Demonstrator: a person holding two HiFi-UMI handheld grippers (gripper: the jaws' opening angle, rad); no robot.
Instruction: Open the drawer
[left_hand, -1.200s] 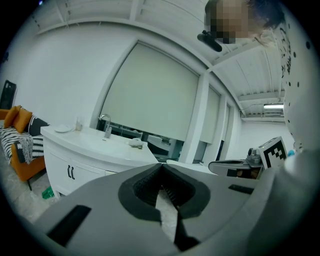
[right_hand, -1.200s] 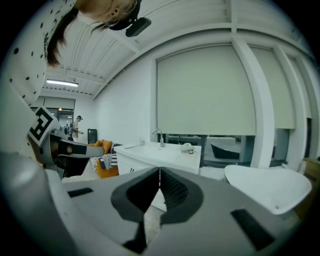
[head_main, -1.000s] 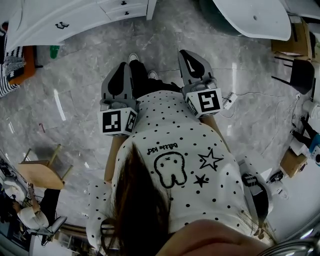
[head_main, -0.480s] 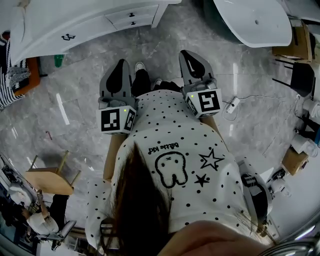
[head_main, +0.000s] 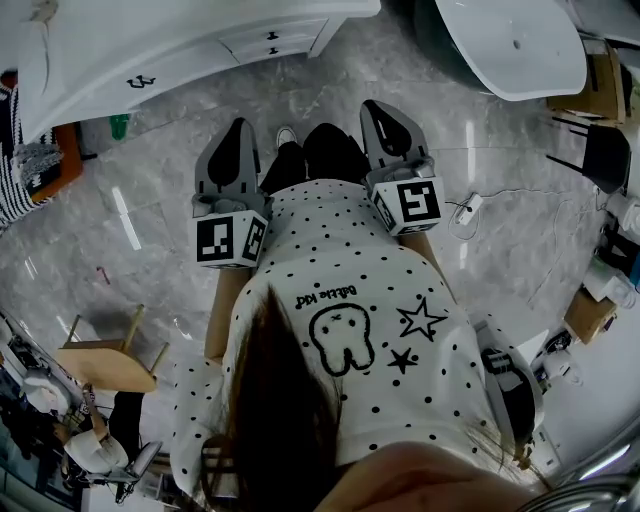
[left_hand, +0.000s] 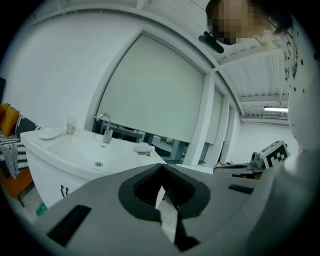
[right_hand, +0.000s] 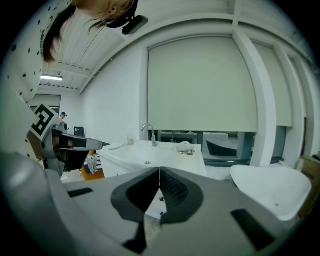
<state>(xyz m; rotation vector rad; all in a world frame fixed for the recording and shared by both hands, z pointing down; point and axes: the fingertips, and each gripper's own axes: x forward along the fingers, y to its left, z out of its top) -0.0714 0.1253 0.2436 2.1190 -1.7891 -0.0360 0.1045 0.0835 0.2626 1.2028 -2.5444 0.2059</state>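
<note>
A white vanity (head_main: 120, 50) with a sink stands at the head view's top left. Its two drawers (head_main: 272, 42), with small black handles, are at its right end. My left gripper (head_main: 238, 122) and right gripper (head_main: 384, 105) are held out level over the marble floor, well short of the vanity. Both pairs of jaws are shut with nothing between them. The left gripper (left_hand: 161, 165) points past the vanity's (left_hand: 75, 160) right end in its own view. In the right gripper view, that gripper (right_hand: 159, 170) points at the vanity (right_hand: 150, 157) front.
A white tub (head_main: 510, 35) stands at the top right. A wooden stool (head_main: 95, 355) sits at the lower left. A cable with a plug (head_main: 465, 210) lies on the floor to the right. A green bottle (head_main: 119, 126) and an orange seat (head_main: 45, 150) stand beside the vanity.
The vanity has come lower and nearer in the head view as the person walks toward it. Both grippers travelled forward with the person, still shut.
</note>
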